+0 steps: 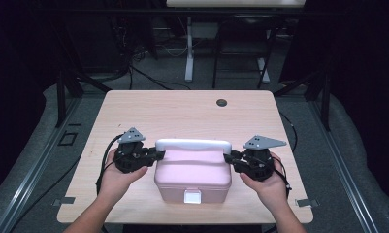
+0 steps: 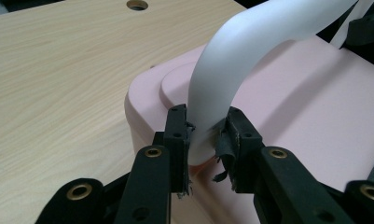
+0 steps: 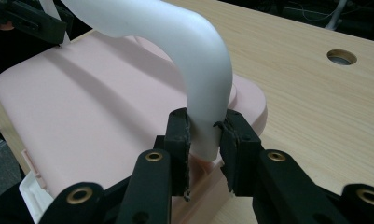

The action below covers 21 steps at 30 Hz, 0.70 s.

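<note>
A light wooden table with rounded corners (image 1: 182, 109) stands on grey carpeted floor (image 1: 37, 145). Beyond the table, a white-legged desk (image 1: 188, 48) sits in darkness; black cables (image 1: 148, 77) trail nearby.

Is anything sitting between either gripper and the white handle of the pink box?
Nothing visible does. The left gripper is already closed on the left end of the white handle, and the right gripper on its right end, pads pressing the handle just above the lid of the pink box.

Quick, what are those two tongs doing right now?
Left tongs: closed on the white handle of the pink box.
Right tongs: closed on the handle's other end.
</note>
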### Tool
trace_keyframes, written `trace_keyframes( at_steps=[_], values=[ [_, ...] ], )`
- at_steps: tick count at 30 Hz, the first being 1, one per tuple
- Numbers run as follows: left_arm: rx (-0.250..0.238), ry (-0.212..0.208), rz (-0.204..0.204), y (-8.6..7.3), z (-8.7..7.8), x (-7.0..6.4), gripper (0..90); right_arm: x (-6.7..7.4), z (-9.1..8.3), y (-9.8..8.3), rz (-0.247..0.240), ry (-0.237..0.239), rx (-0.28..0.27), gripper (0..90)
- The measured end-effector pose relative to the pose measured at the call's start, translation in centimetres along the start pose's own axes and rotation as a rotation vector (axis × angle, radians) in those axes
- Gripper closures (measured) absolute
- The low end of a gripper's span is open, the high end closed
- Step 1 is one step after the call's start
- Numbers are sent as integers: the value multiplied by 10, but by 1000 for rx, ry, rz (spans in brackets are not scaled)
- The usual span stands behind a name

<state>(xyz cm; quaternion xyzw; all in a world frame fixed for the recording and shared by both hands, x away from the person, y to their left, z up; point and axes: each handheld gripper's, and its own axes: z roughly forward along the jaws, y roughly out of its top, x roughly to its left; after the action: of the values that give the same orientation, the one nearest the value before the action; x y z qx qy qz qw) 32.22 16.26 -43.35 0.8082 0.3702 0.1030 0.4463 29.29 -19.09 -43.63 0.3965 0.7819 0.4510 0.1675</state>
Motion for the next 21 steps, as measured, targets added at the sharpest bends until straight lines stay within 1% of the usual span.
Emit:
trace_keyframes(
  at_steps=[5, 7, 8, 10, 12, 13, 14, 18, 20, 21],
  values=[
    [-12, 2, -1, 7, -6, 0, 735, 1, -4, 6, 0, 5, -13, 732],
    [-16, 3, 1, 10, -8, 0, 735, 0, -5, 9, 9, 9, -19, 731],
    [-16, 3, -5, 12, -10, 0, 736, -1, -5, 12, 17, 12, -28, 730],
    [-15, 4, -5, 13, -10, 0, 736, -1, -5, 14, 19, 11, -32, 729],
    [-15, -5, -10, 16, -10, 2, 738, -2, -4, 15, 28, 13, -39, 714],
    [-15, -5, -10, 16, -10, 2, 739, -2, -4, 15, 28, 13, -39, 714],
    [-10, -6, -9, 16, -10, 2, 739, -2, -3, 16, 40, 12, -41, 708],
    [-12, -6, -16, 17, -9, 3, 739, -2, -2, 16, 38, 2, -37, 712],
    [-11, -6, -19, 17, -9, 4, 739, -3, -2, 16, 45, 9, -37, 723],
    [-7, -12, -20, 17, -10, 4, 739, -4, -2, 16, 39, 13, -36, 724]
  ],
)
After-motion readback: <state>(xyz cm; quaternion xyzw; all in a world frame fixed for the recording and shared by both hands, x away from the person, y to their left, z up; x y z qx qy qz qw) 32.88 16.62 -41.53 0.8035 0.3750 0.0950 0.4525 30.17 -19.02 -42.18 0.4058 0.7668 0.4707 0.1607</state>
